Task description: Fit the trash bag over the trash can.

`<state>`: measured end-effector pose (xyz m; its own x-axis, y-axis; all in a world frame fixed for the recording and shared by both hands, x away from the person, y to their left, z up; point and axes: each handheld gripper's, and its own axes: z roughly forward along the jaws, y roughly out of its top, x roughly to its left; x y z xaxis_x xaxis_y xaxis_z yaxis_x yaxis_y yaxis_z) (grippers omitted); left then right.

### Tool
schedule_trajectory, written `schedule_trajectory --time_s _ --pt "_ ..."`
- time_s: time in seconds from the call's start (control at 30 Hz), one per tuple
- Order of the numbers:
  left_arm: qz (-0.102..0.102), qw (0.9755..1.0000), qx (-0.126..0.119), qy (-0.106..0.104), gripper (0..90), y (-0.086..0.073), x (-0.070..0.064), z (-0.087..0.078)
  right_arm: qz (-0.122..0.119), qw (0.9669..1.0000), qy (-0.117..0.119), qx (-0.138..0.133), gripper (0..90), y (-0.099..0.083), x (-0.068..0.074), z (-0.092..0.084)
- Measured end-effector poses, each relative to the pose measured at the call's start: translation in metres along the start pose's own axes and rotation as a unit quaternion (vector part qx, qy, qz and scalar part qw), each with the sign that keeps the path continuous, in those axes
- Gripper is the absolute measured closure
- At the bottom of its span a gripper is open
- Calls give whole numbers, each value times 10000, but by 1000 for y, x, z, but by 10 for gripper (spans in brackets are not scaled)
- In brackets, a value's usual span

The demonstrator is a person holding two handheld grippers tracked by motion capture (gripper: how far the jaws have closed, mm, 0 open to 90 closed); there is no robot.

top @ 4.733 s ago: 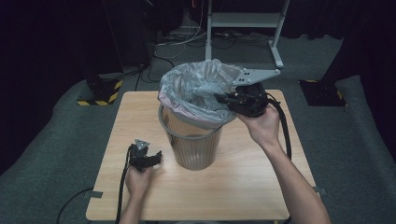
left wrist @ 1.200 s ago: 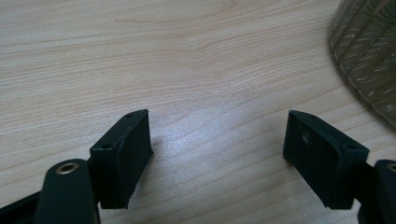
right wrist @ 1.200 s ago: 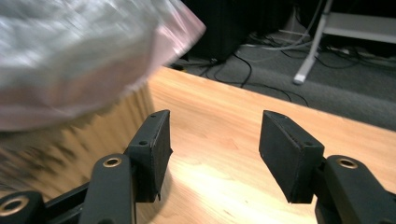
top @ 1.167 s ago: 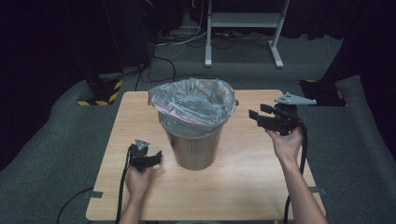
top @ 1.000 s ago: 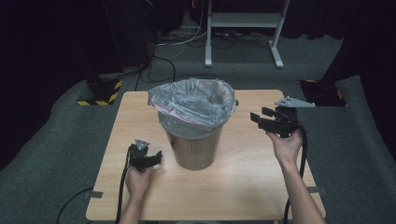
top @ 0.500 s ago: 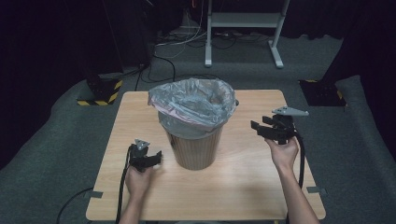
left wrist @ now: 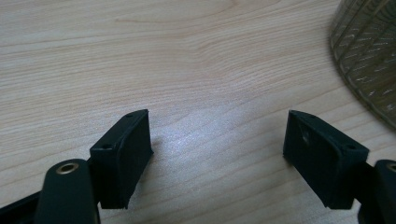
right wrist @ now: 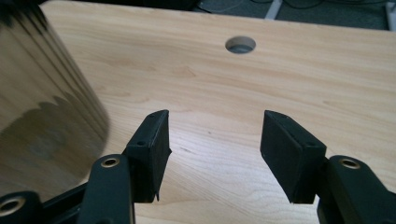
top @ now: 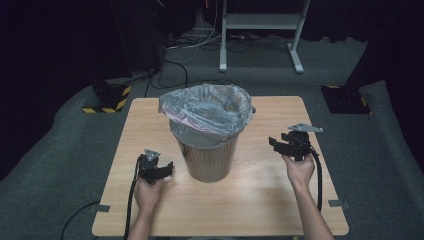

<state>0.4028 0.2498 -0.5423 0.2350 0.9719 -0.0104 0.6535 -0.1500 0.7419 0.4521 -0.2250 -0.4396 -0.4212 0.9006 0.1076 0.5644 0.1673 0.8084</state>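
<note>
The bin (top: 209,150) stands upright near the middle of your pale wood-grain table (top: 260,200), long axis vertical, mouth up: a round, slightly tapered body with fine vertical ribs and a crinkled translucent grey liner bag (top: 206,107) folded over its rim. Your left gripper (top: 161,171) rests low on the table just left of the bin, its matte black, blocky jaws wide apart over bare wood. Your right gripper (top: 278,144) hangs to the right of the bin, clear of it, jaws likewise apart with nothing between them.
</note>
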Motion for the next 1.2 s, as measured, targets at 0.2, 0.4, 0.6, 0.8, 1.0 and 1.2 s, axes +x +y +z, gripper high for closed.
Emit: schedule_trajectory --time_s 0.2,0.4,0.6,0.8,1.0,1.2 --pt "0 10000 0 0 234 0 0 0 -28 9996 -212 187 417 -16 -4 17" --pt "18 10000 14 1 234 0 0 0 8 9984 -384 407 414 -35 -10 37" --pt "23 10000 17 5 234 0 0 0 16 9974 -530 489 399 -48 -13 50" --pt "21 10000 13 5 234 0 0 0 -68 9961 -666 576 373 -53 -16 61" --pt "20 10000 13 2 234 0 0 0 -173 9941 -741 776 314 -61 -17 74" --pt "22 10000 8 2 234 0 0 -1 -141 9955 -783 522 259 -68 -19 73"
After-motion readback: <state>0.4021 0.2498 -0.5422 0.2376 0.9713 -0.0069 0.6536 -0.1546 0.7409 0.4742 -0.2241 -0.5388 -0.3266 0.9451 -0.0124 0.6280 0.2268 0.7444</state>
